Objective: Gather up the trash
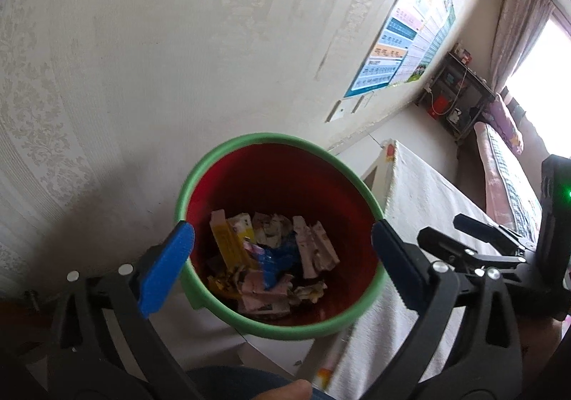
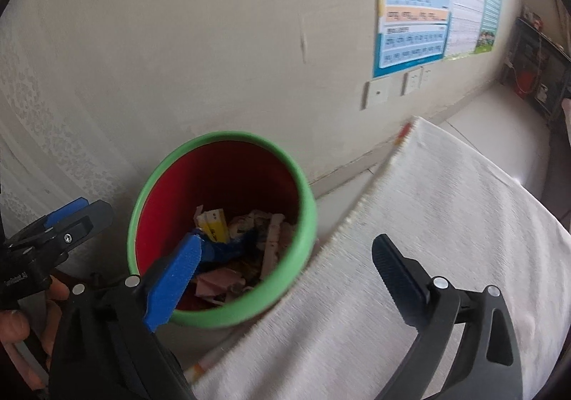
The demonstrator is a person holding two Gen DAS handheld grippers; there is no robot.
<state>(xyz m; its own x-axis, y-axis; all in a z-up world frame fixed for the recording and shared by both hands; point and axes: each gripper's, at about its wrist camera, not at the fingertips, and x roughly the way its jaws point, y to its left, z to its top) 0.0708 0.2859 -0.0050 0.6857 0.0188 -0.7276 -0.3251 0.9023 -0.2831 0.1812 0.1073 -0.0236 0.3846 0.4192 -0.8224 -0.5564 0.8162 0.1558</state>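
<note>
Upright, the red bin (image 1: 282, 186) opens toward both spread grippers.

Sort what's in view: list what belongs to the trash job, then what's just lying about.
Job: bin, crumpled wrappers inside it, left gripper and right gripper, both empty with jaws open.

Lying about: white cloth, wall poster, shelf.

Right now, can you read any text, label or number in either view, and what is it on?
No text is legible.
Wall posters: rows of characters, blurred.
Yellow box in the bin: small dark mark, too small to read.
Other wrappers: print too crumpled and small.
Left hand-held gripper: white lettering on its body, too small and blurred.
</note>
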